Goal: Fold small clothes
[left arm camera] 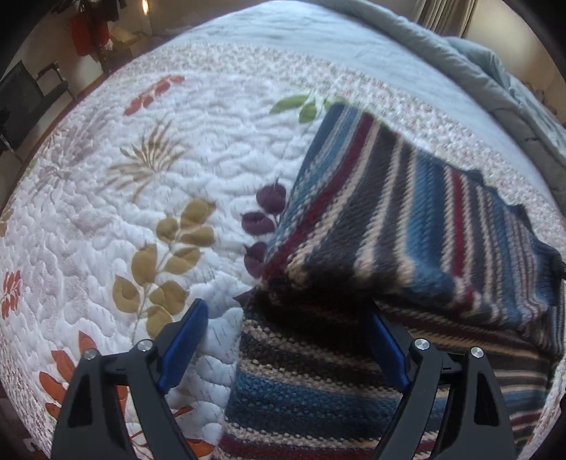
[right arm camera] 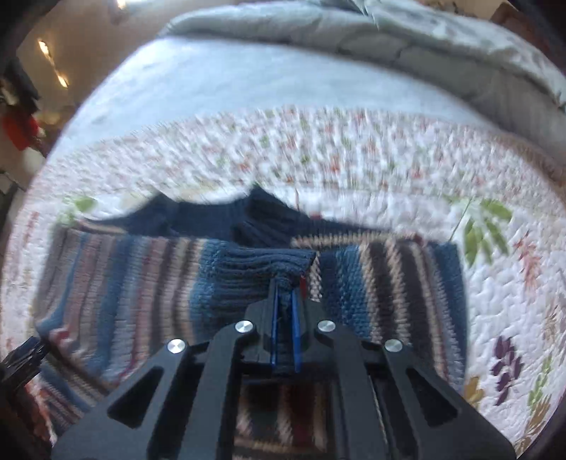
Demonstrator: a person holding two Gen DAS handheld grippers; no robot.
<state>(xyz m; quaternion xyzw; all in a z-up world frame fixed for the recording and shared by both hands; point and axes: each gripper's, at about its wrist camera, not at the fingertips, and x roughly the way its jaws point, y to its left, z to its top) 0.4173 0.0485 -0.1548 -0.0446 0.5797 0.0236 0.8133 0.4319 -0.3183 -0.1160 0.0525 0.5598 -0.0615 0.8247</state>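
Observation:
A striped knit sweater [left arm camera: 406,219] in blue, dark grey, cream and maroon lies on a floral quilt [left arm camera: 106,198]. A folded part is lifted over the lower layer. My left gripper [left arm camera: 288,311] is open, its blue pads spread over the sweater's left edge, holding nothing. In the right wrist view the sweater [right arm camera: 141,276] spreads across the quilt [right arm camera: 495,300]. My right gripper [right arm camera: 284,286] is shut on the sweater's ribbed blue cuff [right arm camera: 254,272] and holds it over the body. The view is blurred.
The quilt covers a bed, with a pale blue sheet [left arm camera: 318,39] behind it and a bunched grey duvet [right arm camera: 389,39] at the far edge. Dark chairs [left arm camera: 24,102] and red clothing [left arm camera: 85,32] stand off the bed at far left.

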